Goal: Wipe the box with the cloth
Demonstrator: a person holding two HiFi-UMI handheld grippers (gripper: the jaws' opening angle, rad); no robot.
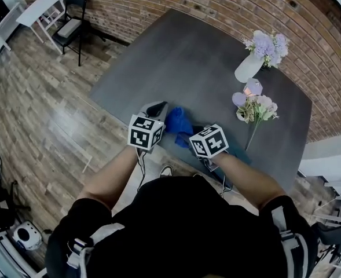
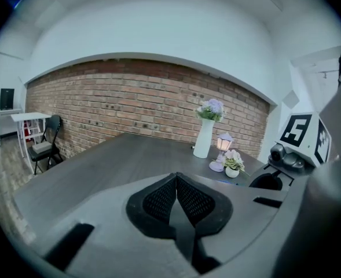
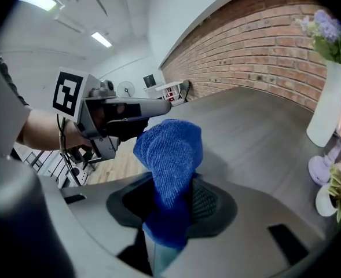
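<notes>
Blue cloth (image 3: 169, 155) gripped by the right gripper (image 3: 171, 210).
The cloth is bright blue with a nubbly, towel-like weave, bunched into a soft fold. Its lower end is clamped between the gripper's two jaws. The rest stands up and out past them in a rounded lump. Seen from above, it is held over the near part of a dark grey table (image 1: 187, 62), close to the near edge.

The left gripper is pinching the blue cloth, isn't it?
No, it's the other gripper. The right gripper is pinching the blue cloth between its fingers, as the right gripper view shows. The left gripper has its fingers shut with nothing between them.
</notes>
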